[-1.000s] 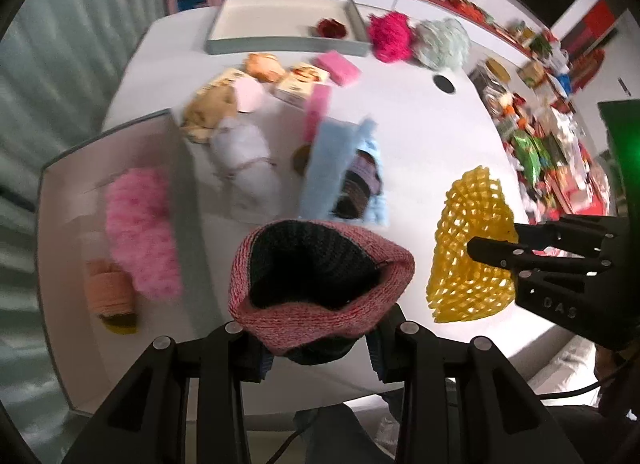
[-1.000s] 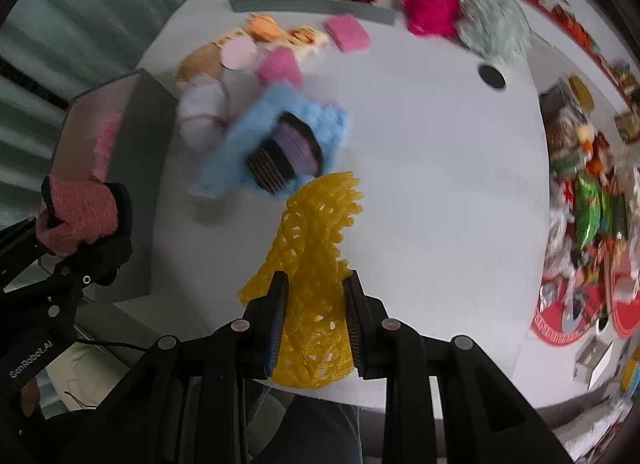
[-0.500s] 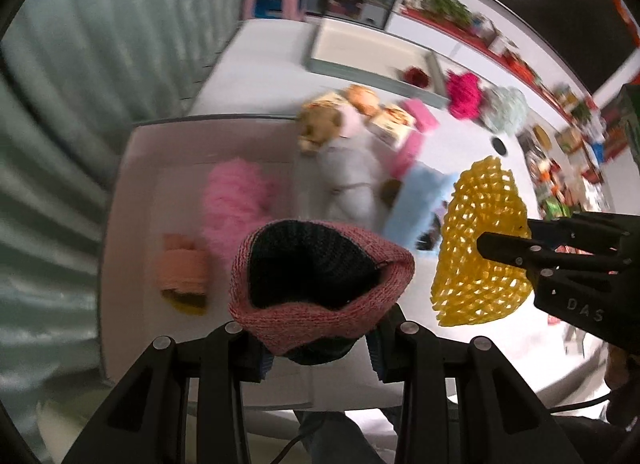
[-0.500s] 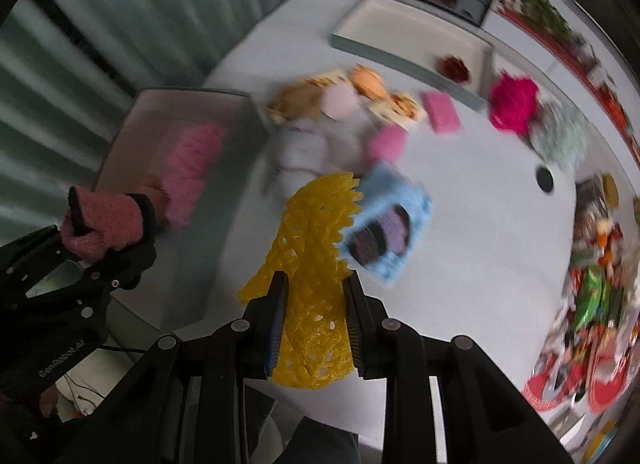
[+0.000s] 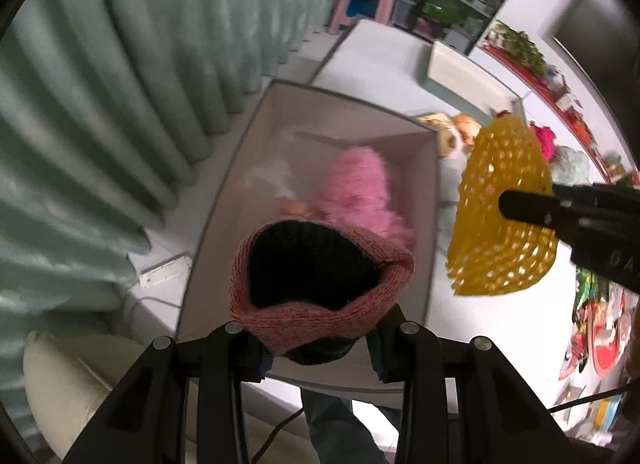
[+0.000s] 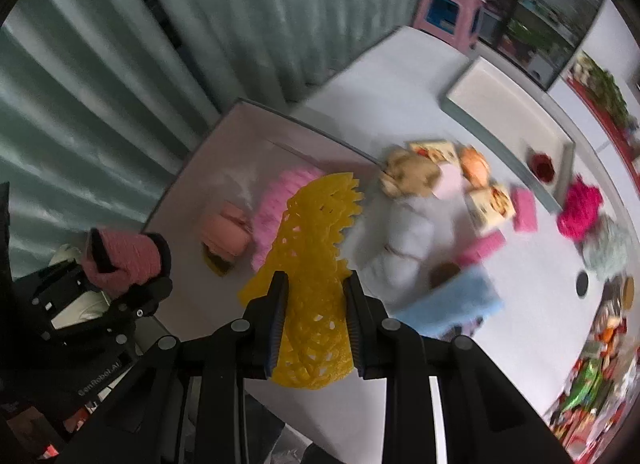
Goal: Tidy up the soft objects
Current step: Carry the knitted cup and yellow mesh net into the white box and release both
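Note:
My left gripper is shut on a pink knitted hat with a dark lining and holds it above the near end of a grey box. The box holds a fluffy pink item and a peach roll. My right gripper is shut on a yellow foam net, held in the air by the box's right wall. The net also shows in the left wrist view. The left gripper with the hat shows at the left of the right wrist view.
On the white table lie a white plush, a tan plush, small pink blocks, a blue cloth and magenta yarn. A second tray stands at the back. A curtain hangs to the left.
Both grippers have swung left with their loads, from over the table's middle to over and beside the grey box. The hat now hangs above the box.

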A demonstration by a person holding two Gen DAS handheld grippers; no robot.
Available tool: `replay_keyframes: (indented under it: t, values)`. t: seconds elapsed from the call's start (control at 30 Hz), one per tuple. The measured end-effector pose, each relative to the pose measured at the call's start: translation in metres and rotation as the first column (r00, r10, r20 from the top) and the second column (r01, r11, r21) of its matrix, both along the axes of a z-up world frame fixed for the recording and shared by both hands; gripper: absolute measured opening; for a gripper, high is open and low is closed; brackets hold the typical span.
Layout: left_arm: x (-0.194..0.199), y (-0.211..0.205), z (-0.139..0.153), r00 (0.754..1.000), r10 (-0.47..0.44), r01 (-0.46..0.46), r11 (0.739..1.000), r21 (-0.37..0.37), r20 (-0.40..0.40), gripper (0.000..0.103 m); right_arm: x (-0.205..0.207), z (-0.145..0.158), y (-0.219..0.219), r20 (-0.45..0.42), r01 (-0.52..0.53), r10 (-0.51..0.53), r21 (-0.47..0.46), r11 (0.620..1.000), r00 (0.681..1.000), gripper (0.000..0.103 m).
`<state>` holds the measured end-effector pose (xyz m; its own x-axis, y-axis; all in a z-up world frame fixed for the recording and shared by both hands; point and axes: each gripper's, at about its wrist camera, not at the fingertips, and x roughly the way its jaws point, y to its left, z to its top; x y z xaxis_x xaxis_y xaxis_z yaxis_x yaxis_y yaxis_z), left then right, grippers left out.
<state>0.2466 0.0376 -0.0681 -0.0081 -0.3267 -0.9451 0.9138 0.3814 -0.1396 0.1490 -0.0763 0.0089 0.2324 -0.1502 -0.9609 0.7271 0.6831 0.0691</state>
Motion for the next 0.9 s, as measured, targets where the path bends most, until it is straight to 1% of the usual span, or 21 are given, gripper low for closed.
replay_keyframes:
  t: [0.13, 0.27, 0.57, 0.7, 0.9]
  values:
    - [0.013, 0.004, -0.011, 0.999, 0.041, -0.041, 0.999, 0.022, -0.006, 0.038, 0.025, -0.003, -0.005, 0.013, -0.036, 0.036, 0.005, 0.999, 0.999, 0.03]
    - [0.017, 0.002, -0.019, 0.998, 0.059, -0.059, 0.998, 0.033, -0.01, 0.038, 0.047, -0.006, -0.01, 0.022, -0.067, 0.067, -0.001, 0.998, 0.997, 0.03]
    - [0.021, -0.003, -0.032, 0.998, 0.057, -0.056, 0.997, 0.048, -0.027, 0.038, 0.078, -0.02, -0.021, 0.022, -0.107, 0.107, 0.001, 0.994, 0.994, 0.03]
    - [0.023, -0.007, -0.037, 0.998, 0.054, -0.052, 0.997, 0.061, -0.03, 0.038, 0.088, -0.026, -0.029, 0.021, -0.1, 0.1, 0.011, 0.995, 0.995, 0.03]
    - [0.026, -0.011, -0.048, 0.998, 0.059, -0.056, 0.995, 0.082, -0.036, 0.038, 0.103, -0.033, -0.037, 0.018, -0.12, 0.12, 0.014, 0.993, 0.993, 0.03]
